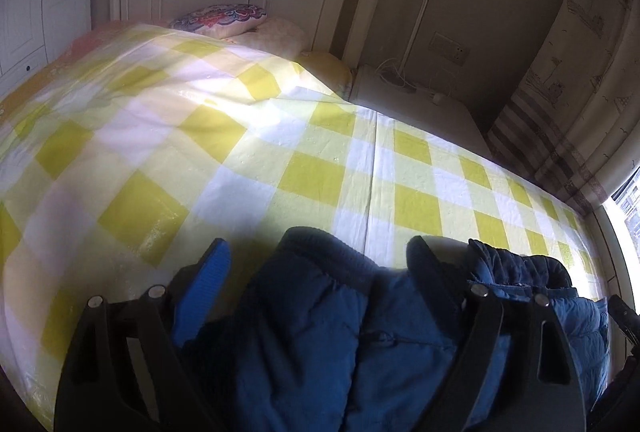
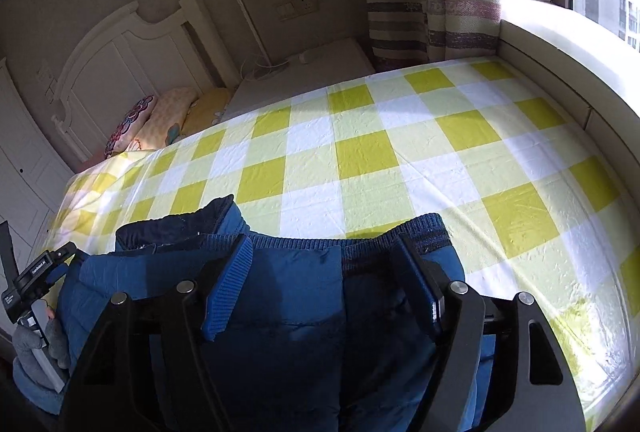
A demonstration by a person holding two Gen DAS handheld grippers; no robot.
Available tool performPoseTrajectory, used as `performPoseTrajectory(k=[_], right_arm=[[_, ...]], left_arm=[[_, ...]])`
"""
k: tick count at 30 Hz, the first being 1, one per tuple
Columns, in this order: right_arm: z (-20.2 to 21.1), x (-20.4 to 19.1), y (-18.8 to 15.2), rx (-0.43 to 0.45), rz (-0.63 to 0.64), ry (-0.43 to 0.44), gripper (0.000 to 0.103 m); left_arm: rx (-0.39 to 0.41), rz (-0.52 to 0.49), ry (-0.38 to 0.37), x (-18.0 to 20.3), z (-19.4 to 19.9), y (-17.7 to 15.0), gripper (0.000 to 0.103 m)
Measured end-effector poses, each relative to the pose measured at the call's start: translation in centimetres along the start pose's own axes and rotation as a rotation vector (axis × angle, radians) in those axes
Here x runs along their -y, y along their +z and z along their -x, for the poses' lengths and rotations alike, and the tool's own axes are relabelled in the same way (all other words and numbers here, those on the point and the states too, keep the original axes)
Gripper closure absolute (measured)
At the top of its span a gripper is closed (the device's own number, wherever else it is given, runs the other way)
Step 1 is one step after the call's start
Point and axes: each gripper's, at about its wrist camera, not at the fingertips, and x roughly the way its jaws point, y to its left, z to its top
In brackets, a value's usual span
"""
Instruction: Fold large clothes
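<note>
Jacket [image 2: 288,312] is laid at the near edge of the bed [image 2: 400,151], mid-fold by the look of it. Left gripper [image 1: 316,272] and right gripper [image 2: 324,264] are both spread wide over the puffy blue quilting (nothing pinched), so a fresh grab is needed next.

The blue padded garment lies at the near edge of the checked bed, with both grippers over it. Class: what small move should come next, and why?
Probably close both grippers on the ribbed hem. The blue padded garment lies bunched at the bed's near edge, the left gripper and right gripper straddle its fabric with jaws wide, and neither looks clamped yet.
</note>
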Motion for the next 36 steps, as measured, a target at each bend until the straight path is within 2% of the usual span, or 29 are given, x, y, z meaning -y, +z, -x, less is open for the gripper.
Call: performPoseTrajectory(k=[2,3,6,8,10,12,16,19,23,27,29,30,32,36], right_arm=[[1.4,-4.0,-0.6,0.002,0.126,0.035,0.016],[1.6,-6.3,-1.2,-0.016,0.214,0.030,0.016],[0.2,-12.2,-4.3,-0.090,0.470,-0.035,0.015],[-1.8,-13.8,-6.6,-0.125,0.573,-0.101,0.015],[-2.4,-13.4,-6.8,-0.124,0.546,-0.105,0.015],[-2.8,-12.4,-6.6,-0.140,0.503,-0.079,0.013],[-3.1,-11.4,-6.6,-0.136,0.452,-0.077,0.013],[-2.4,-10.5,-6.1,-0.129,0.407,-0.073,0.013],[0.4,-6.2,-4.8,-0.082,0.310,-0.114,0.013],[1.8,0.3,-4.8,-0.078,0.192,-0.171,0.012],[1.8,4.3,-5.0,-0.088,0.026,-0.108,0.012],[1.6,6.0,-5.2,-0.098,-0.059,-0.084,0.012],[1.0,7.5,-5.4,-0.109,-0.144,-0.029,0.012],[0.9,6.8,-5.4,-0.106,-0.116,-0.056,0.012]], left_arm=[[0.021,-0.112,-0.030,3.2,2.2,-0.9,0.014],[0.022,-0.182,-0.028,5.1,2.9,-1.5,0.013],[0.032,-0.377,0.028,10.8,3.4,-4.6,0.009],[0.000,-0.489,0.093,13.4,1.7,-7.0,0.009],[-0.017,-0.538,0.158,13.9,0.0,-8.3,0.008],[-0.017,-0.530,0.170,13.8,-0.3,-8.4,0.005],[-0.009,-0.526,0.176,13.2,-0.3,-8.5,0.005],[-0.004,-0.455,0.159,11.6,0.4,-7.7,0.005],[0.013,-0.341,0.157,6.9,2.6,-6.3,0.006],[0.003,-0.323,0.202,2.6,4.0,-6.3,0.006],[-0.055,-0.297,0.195,0.7,3.5,-6.8,0.005],[-0.069,-0.279,0.167,0.1,3.3,-6.9,0.005],[-0.065,-0.256,0.152,-0.4,3.4,-7.0,0.005],[-0.051,-0.259,0.170,-0.1,3.3,-7.2,0.005]])
